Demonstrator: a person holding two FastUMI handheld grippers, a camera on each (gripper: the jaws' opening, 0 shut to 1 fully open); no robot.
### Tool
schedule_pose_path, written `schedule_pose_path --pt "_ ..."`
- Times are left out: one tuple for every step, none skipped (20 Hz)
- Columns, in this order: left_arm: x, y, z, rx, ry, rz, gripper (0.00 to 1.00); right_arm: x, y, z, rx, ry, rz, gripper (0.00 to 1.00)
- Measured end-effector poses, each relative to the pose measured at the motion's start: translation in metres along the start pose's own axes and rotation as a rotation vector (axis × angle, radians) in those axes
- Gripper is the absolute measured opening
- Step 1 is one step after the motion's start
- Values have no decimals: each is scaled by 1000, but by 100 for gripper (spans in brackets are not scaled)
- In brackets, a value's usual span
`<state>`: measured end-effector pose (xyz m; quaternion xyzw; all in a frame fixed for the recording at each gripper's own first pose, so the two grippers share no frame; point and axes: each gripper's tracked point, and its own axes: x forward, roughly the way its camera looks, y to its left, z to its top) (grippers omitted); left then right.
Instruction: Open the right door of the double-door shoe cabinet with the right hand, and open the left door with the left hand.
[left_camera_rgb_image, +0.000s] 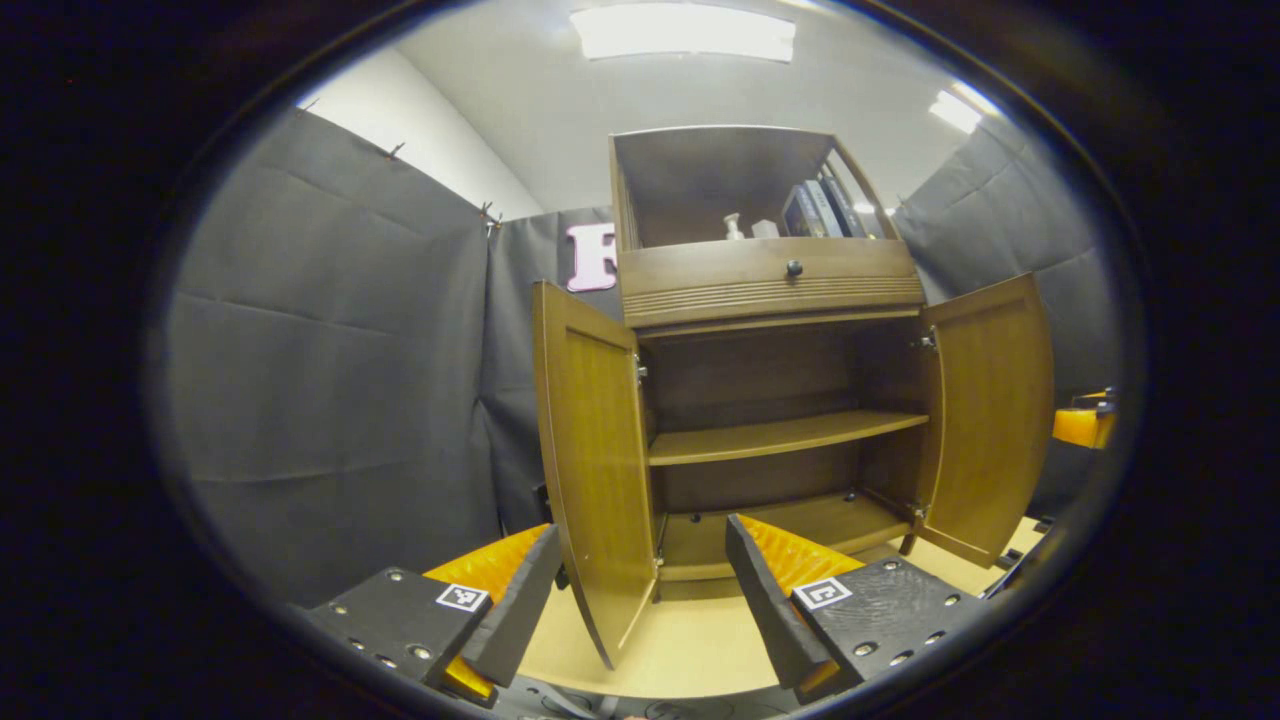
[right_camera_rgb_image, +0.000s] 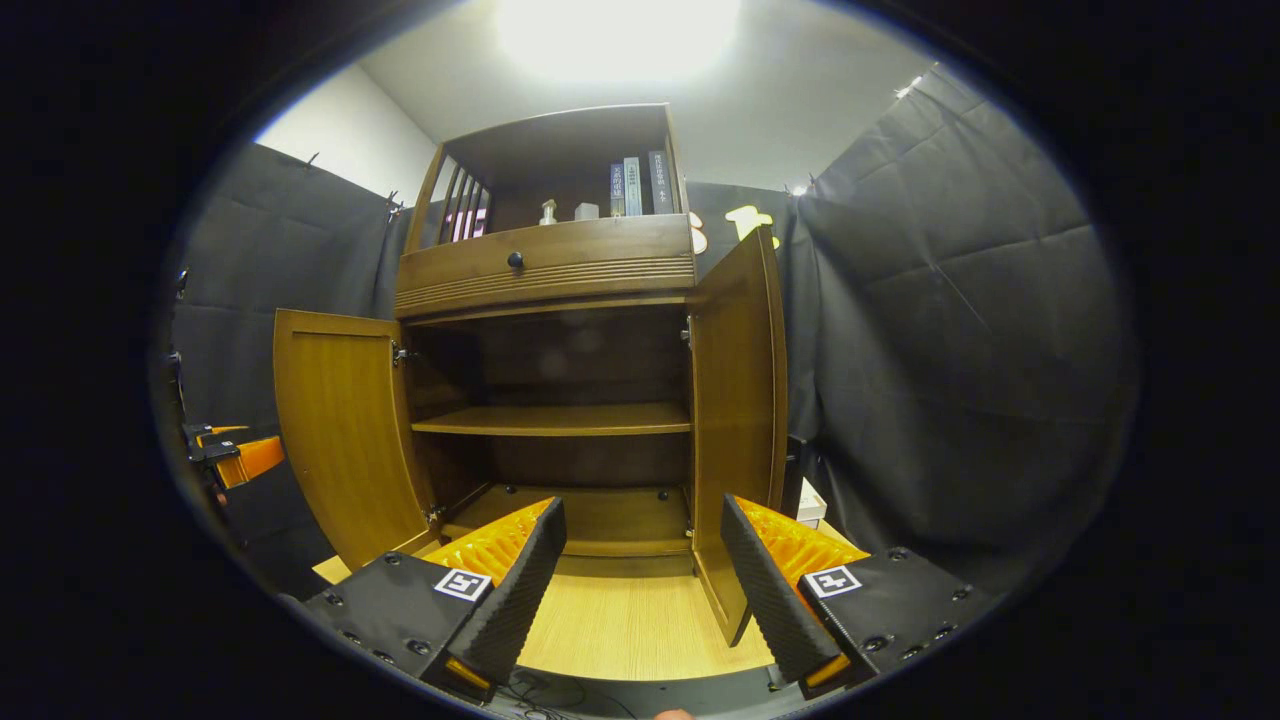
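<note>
The wooden shoe cabinet (left_camera_rgb_image: 770, 300) stands ahead with both doors swung wide. In the left gripper view its left door (left_camera_rgb_image: 590, 460) stands edge-on, its lower corner between the spread fingers of my left gripper (left_camera_rgb_image: 642, 525), which is open and grips nothing. The right door (left_camera_rgb_image: 990, 420) hangs open at the far right, with my right gripper (left_camera_rgb_image: 1085, 422) just past it. In the right gripper view the right door (right_camera_rgb_image: 740, 400) stands edge-on close to the right finger of my open right gripper (right_camera_rgb_image: 643, 500). The left door (right_camera_rgb_image: 340, 430) hangs open, with the left gripper (right_camera_rgb_image: 238, 455) beside it.
Inside the cabinet are a bare middle shelf (right_camera_rgb_image: 555, 420) and a bare bottom board (right_camera_rgb_image: 600, 515). Above sit a drawer with a dark knob (right_camera_rgb_image: 515, 261) and an open shelf with books (right_camera_rgb_image: 635, 187). The cabinet rests on a light wooden surface (right_camera_rgb_image: 620, 620). A small box (right_camera_rgb_image: 810, 505) lies behind the right door.
</note>
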<state>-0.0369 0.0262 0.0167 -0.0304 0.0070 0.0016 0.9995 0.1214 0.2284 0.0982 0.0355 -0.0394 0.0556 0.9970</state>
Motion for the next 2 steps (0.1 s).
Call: schedule_pose_path --pt "0 0 0 0 -3 -1 95 1 0 0 0 1 -1 98" --pt "1 -1 1 0 -3 -3 95 1 1 -1 2 1 -3 98"
